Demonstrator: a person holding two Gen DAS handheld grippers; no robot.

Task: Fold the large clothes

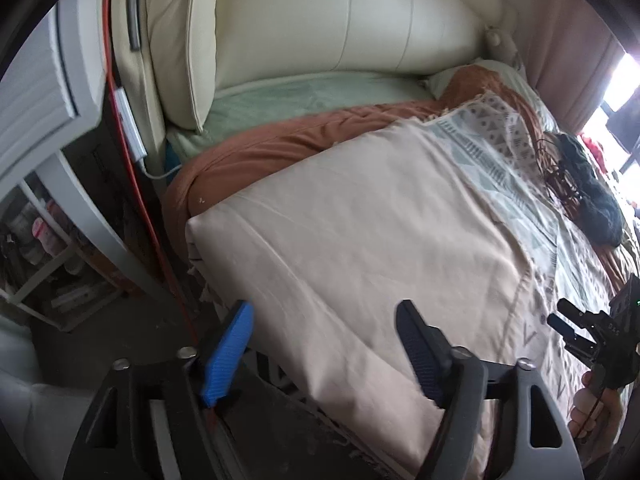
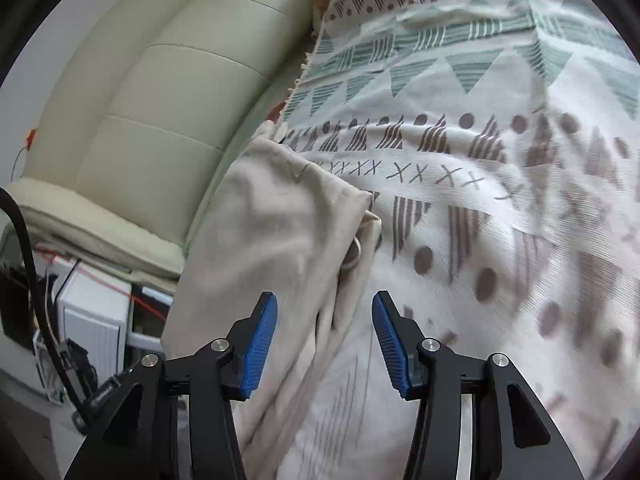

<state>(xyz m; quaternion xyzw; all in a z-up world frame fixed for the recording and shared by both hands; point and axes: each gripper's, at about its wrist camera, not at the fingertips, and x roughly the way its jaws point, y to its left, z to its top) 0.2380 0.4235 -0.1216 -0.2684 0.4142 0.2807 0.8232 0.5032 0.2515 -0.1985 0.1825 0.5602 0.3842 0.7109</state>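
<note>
Both grippers stand open over the bed with nothing between their pads. Seen from its own camera, the left gripper [image 1: 324,352] has its blue-padded jaws spread wide at the bottom of the frame, above the near edge of the beige cloth [image 1: 360,248], which lies folded flat across the middle of the picture on the patterned bedspread [image 1: 492,152]. In the right wrist view, the right gripper [image 2: 324,344] is parted about halfway, its fingers straddling the bunched edge of the beige fabric in the lower centre without pressing on it; a metal ring [image 2: 354,256] shows in that edge just above the tips.

One fold looks finished and let go, so the step in hand appears to be the pause between folds. The next move probably calls for fresh grips on two corners or an edge, then carrying them across to halve the cloth again.

Each gripper tilts downward toward the mattress. At the lower right of the left view, a hand [image 1: 592,404] holds the right tool low above the bedspread. A cream headboard [image 1: 320,20] fills the top.
</note>
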